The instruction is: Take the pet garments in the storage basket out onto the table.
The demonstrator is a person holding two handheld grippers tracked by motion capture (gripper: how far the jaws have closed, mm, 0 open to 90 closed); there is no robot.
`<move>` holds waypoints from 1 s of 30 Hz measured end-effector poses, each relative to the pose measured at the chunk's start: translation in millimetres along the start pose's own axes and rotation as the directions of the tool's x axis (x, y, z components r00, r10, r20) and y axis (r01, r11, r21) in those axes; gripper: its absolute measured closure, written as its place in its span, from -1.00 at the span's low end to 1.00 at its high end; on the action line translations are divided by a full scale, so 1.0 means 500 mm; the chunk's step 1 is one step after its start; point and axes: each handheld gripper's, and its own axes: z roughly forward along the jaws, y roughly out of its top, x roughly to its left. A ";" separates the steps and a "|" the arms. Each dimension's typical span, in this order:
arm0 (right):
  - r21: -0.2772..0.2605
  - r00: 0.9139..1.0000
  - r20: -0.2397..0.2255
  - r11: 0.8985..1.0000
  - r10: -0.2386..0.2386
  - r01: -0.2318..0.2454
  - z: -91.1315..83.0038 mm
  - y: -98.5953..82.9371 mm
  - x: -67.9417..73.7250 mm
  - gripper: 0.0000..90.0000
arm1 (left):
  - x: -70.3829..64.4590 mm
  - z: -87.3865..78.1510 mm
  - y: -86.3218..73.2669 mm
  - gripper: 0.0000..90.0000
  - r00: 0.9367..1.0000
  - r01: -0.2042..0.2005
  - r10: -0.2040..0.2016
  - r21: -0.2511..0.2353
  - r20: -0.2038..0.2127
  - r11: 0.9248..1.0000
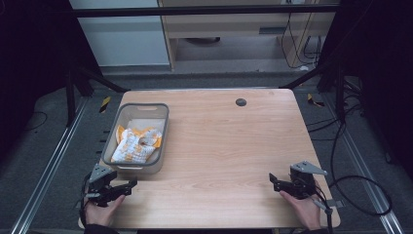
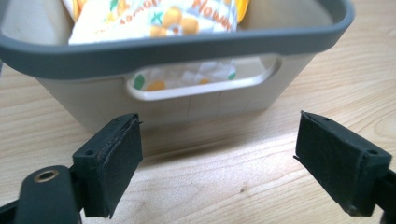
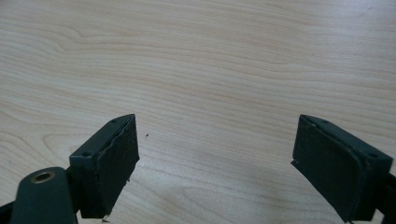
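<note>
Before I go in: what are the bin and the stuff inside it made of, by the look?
The bin looks like moulded plastic: smooth beige walls, a matte grey rim, a cut-out handle slot. The packet inside looks like thin printed film or paper, white and orange, crinkled and soft; which one is unclear. Table: pale wood-grain, possibly laminate.

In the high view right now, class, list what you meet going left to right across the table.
left gripper → grey basket holding an orange-and-white packet → small dark round spot on the wooden table → right gripper
</note>
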 end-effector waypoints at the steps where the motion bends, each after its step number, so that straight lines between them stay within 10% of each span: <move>1: 0.001 1.000 -0.007 1.000 0.005 -0.005 -0.001 0.000 0.002 -0.68 | 0.000 0.000 0.000 -0.67 1.000 0.000 0.000 0.000 0.000 1.000; 30: -0.006 1.000 -0.016 1.000 -0.020 0.020 -0.004 -0.001 0.005 -0.67 | -0.012 -0.059 0.043 -0.64 1.000 -0.020 0.020 -0.125 0.000 0.992</move>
